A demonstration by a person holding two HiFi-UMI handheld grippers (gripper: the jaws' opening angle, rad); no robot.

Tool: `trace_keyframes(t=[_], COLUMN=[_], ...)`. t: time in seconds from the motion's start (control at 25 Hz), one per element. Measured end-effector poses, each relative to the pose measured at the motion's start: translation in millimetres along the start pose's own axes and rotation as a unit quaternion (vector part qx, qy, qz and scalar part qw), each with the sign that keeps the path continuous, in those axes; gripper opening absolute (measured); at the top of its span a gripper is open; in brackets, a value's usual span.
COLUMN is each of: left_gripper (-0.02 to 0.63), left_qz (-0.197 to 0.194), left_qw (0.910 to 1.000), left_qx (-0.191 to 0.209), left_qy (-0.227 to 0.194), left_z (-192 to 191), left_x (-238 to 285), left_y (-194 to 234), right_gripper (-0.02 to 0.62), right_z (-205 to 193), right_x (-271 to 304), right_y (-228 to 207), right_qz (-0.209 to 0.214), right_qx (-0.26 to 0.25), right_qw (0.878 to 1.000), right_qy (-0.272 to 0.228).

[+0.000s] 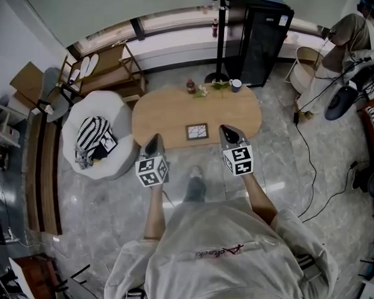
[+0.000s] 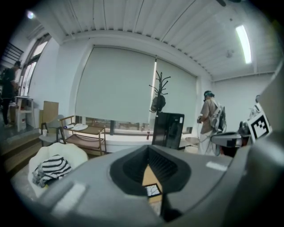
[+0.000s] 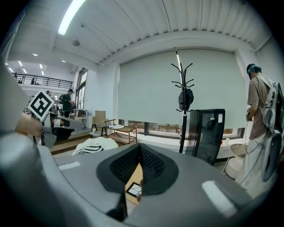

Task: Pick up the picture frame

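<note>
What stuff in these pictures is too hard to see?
- Picture frame: head view, too small to tell what picture is in it.
- Same frame, both gripper views: only a sliver shows past the left gripper and right gripper, whose shut jaws cover the rest.
- Mug: head view, too small to see inside.
- Striped thing on white chair: head view, unclear what it is.

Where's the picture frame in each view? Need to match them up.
Head view: picture frame lies flat at centre, near the front edge of the table.
Left gripper view: frame low centre, small, seen through the jaw notch.
Right gripper view: frame low, just left of centre, through the jaw notch.
Shared landmark: coat stand, beyond the table in all three.
</note>
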State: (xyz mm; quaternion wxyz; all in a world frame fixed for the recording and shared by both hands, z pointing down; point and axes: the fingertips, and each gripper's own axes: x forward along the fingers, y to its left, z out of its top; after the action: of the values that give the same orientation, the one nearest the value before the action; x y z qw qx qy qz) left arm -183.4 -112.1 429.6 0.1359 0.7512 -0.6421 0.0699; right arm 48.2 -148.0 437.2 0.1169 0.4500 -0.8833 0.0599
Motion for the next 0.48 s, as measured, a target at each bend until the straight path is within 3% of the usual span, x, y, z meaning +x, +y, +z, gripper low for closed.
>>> trace_keyframes(t=[0.48], left_gripper=[0.002], left_qz=[-0.024], left_qw=[0.9997], left_qx=[-0.009], left_qy=[0.004], left_z=[50], left_x=[109], left_y=[48], right_gripper=[0.006], right_z=[50], right_x=[109], right_y=[-40], right_qz=[-0.02], right_qx=[-0.005], right_qw=[1.0], right_qy=[0.004])
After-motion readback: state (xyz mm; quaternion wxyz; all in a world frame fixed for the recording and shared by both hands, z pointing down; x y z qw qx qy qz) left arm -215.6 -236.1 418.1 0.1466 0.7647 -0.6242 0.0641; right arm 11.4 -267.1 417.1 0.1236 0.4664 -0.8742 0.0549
